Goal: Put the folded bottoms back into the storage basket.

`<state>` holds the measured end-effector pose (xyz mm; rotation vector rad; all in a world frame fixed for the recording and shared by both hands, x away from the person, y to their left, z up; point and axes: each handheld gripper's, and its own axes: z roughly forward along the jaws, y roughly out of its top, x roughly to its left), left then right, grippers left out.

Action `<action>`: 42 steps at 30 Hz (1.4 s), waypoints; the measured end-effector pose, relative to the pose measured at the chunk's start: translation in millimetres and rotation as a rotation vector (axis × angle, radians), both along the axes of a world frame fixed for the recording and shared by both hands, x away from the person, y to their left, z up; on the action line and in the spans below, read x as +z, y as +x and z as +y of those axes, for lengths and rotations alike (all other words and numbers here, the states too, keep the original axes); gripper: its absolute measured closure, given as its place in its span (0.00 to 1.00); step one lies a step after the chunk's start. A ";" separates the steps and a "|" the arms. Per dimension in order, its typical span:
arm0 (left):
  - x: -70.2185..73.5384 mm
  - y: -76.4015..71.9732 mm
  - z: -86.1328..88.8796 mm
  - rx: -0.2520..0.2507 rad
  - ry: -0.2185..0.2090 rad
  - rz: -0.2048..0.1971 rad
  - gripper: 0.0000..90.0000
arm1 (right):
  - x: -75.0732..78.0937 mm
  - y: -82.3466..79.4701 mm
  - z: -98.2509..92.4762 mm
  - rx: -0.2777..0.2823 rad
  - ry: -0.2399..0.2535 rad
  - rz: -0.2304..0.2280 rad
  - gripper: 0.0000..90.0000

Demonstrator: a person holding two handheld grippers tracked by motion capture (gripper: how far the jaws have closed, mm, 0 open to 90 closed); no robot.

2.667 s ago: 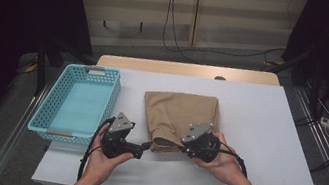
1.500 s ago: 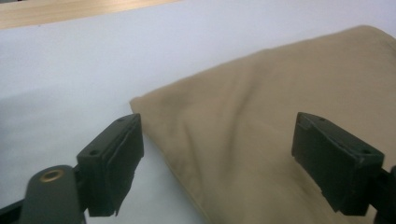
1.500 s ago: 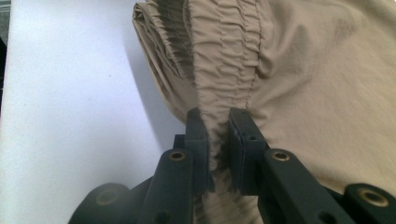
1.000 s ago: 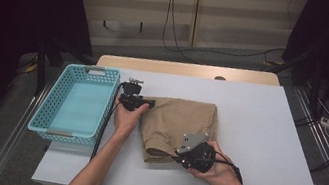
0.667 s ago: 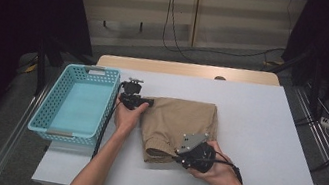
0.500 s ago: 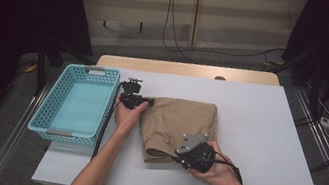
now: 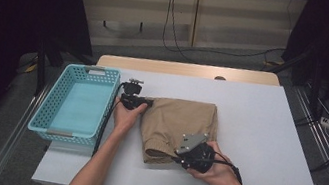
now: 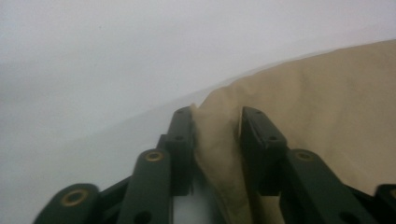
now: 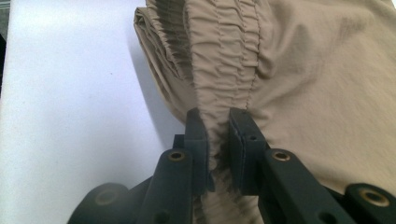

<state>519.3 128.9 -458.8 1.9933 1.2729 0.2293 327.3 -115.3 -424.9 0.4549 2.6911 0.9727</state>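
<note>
Tan garment point(image 7: 177, 125): both grippers' fingers point(image 8: 180, 140) pinch edges, basket point(image 7: 76, 108) nr left.

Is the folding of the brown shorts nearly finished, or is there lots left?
About midway, I think. Done: the shorts already lie folded into a flat rectangle on the table. In hand: the right tongs pinch the gathered waistband, and the left tongs have just been closing on a far corner. Left: probably another fold, then perhaps into the basket, which holds nothing yet.
</note>
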 end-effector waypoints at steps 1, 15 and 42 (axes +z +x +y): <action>0.0 -0.3 -0.1 0.001 -0.002 0.004 0.81 | 0.0 0.0 0.0 0.001 0.000 0.000 0.88; 13.5 -3.1 5.9 -0.042 -0.112 -0.023 0.94 | 0.9 -1.5 -0.3 -0.013 0.007 -0.007 0.88; 62.1 -27.5 3.9 -0.134 -0.163 -0.179 0.94 | 11.0 -13.7 -2.1 -0.041 0.060 -0.039 0.88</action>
